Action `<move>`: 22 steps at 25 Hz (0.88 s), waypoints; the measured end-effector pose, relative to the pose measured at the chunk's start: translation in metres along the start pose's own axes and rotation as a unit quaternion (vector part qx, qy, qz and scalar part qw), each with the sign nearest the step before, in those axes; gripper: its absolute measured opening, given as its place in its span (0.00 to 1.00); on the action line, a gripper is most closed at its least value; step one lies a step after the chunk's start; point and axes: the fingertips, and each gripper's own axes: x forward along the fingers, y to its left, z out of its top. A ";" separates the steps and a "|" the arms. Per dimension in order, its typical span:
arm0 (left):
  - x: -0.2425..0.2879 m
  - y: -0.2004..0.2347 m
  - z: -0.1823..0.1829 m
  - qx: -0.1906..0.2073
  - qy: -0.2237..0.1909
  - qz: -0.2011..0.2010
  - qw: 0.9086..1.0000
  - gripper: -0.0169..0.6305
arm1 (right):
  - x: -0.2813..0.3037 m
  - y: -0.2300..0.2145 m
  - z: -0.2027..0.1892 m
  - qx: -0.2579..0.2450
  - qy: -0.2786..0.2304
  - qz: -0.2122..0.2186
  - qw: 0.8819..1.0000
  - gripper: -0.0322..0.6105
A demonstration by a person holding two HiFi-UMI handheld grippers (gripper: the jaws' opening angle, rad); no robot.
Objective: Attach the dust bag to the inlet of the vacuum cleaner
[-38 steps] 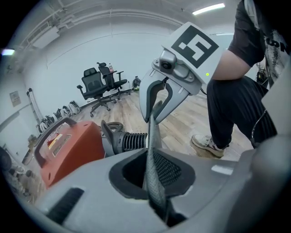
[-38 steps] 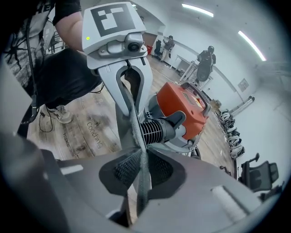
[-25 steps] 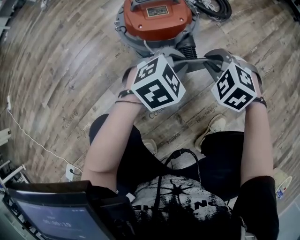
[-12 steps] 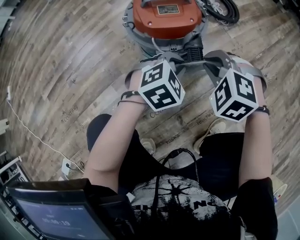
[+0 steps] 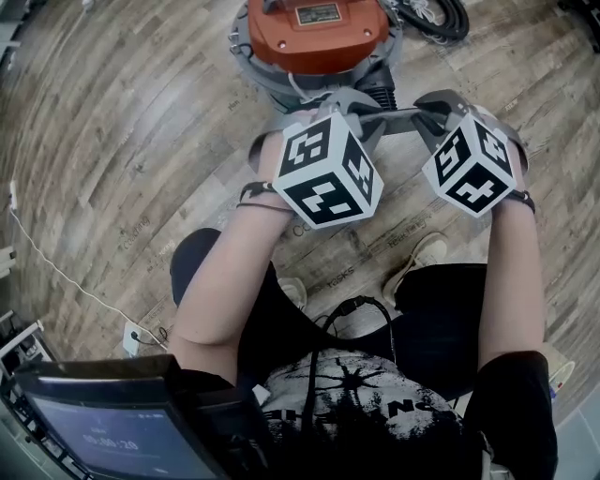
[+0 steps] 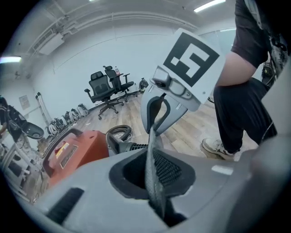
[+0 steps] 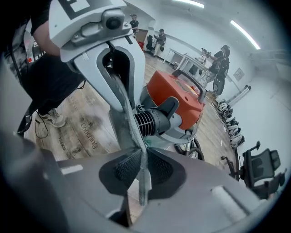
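Note:
The vacuum cleaner [image 5: 317, 33] has an orange top and stands on the floor ahead of me. Its black ribbed inlet [image 7: 152, 122] points toward me. A grey dust bag [image 5: 396, 116] is stretched taut between my two grippers, just in front of the inlet. My left gripper [image 5: 361, 111] is shut on one edge of the bag [image 6: 153, 173]. My right gripper [image 5: 433, 111] is shut on the other edge [image 7: 132, 132]; its jaws have just eased open a little, with the fabric still pinched between them. Each gripper view shows the opposite gripper holding the far end.
A black hose [image 5: 436, 17] lies coiled behind the vacuum. My shoes [image 5: 420, 262] stand on the wooden floor below the grippers. A white cable [image 5: 56, 272] runs across the floor at the left. Office chairs [image 6: 109, 84] and people [image 7: 159, 38] are far off.
Both grippers shifted slightly with the bag and came back to nearly the same spot before the inlet. The grip on the bag is unchanged.

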 end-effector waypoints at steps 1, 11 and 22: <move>0.001 0.000 0.001 0.002 0.000 0.001 1.000 0.07 | 0.001 -0.001 -0.001 0.001 0.001 0.000 1.000 0.11; 0.006 0.000 -0.035 -0.073 -0.003 -0.017 0.997 0.07 | -0.008 -0.001 0.030 -0.038 -0.026 -0.016 0.999 0.11; 0.006 0.009 -0.039 -0.072 0.011 0.000 0.997 0.07 | -0.013 -0.004 0.036 -0.041 -0.038 -0.027 0.998 0.11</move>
